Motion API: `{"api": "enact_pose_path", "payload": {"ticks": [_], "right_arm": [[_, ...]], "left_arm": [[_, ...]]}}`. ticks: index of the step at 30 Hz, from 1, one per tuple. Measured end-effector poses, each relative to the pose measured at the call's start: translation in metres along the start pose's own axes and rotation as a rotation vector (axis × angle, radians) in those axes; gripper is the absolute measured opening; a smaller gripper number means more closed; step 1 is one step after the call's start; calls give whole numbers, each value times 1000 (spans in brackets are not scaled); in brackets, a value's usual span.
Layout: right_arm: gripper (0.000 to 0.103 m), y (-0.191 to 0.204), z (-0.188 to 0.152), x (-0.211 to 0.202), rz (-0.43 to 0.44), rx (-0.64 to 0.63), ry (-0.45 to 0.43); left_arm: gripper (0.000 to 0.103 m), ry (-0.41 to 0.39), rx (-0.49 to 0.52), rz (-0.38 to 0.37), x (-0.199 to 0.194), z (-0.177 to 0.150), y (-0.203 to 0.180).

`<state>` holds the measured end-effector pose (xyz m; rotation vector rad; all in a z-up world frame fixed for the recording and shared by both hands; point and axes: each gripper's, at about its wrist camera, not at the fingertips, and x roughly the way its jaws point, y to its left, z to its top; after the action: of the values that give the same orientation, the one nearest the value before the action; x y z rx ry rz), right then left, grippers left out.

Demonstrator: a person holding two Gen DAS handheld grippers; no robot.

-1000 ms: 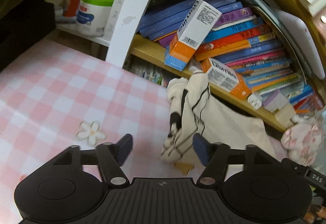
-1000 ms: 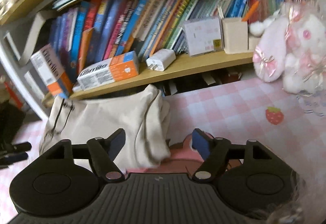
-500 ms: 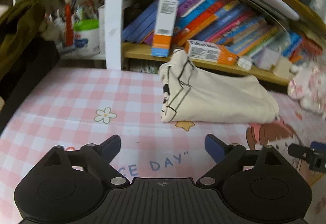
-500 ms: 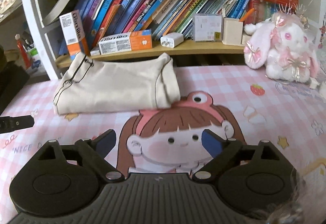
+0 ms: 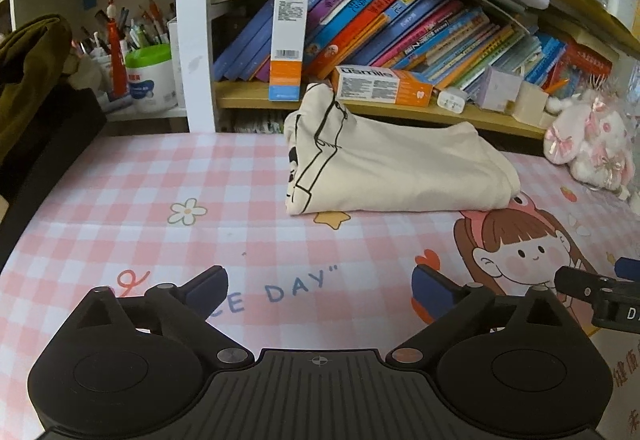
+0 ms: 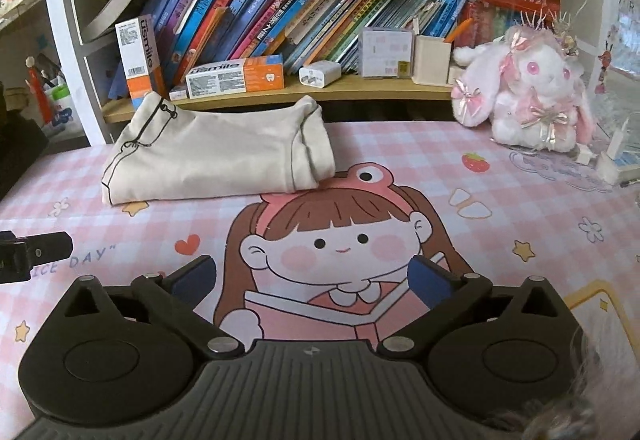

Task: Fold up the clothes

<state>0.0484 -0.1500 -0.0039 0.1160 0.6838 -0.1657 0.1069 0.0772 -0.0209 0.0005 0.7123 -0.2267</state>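
A cream garment with black piping (image 5: 400,168) lies folded in a compact bundle at the back of the pink checked mat (image 5: 160,192), against the bookshelf edge. It also shows in the right wrist view (image 6: 216,156). My left gripper (image 5: 320,286) is open and empty, well in front of the bundle above the mat. My right gripper (image 6: 312,276) is open and empty, above the cartoon girl print (image 6: 336,240), also short of the garment. The right gripper's tip shows in the left wrist view (image 5: 592,292).
A wooden bookshelf (image 6: 320,88) with leaning books and orange-and-white boxes (image 6: 236,78) stands right behind the garment. A pink plush rabbit (image 6: 528,88) sits at the back right. A pen pot and white tub (image 5: 150,78) stand at the back left. Dark cloth (image 5: 32,80) lies at the left edge.
Both grippers have drawn back from the folded garment toward the front of the mat, and their jaws have opened wider. The garment stays where it was.
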Motion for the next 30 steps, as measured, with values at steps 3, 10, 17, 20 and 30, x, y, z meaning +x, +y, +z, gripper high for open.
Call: {"api": "enact_pose_path", "payload": {"ticks": [3, 10, 17, 20, 30], "right_arm": [[103, -1, -2, -3, -5, 0, 2], [103, -1, -4, -8, 0, -5, 4], [103, 2, -5, -8, 3, -9, 8], [103, 3, -5, -7, 4, -11, 11], [103, 6, -6, -4, 6, -16, 21]], "left_arm": [[100, -1, 10, 3, -2, -1, -3], [101, -4, 23, 6, -7, -2, -9], [101, 5, 30, 2, -8, -4, -10], [101, 10, 32, 1, -8, -4, -9], [101, 21, 28, 1, -5, -4, -7]]}}
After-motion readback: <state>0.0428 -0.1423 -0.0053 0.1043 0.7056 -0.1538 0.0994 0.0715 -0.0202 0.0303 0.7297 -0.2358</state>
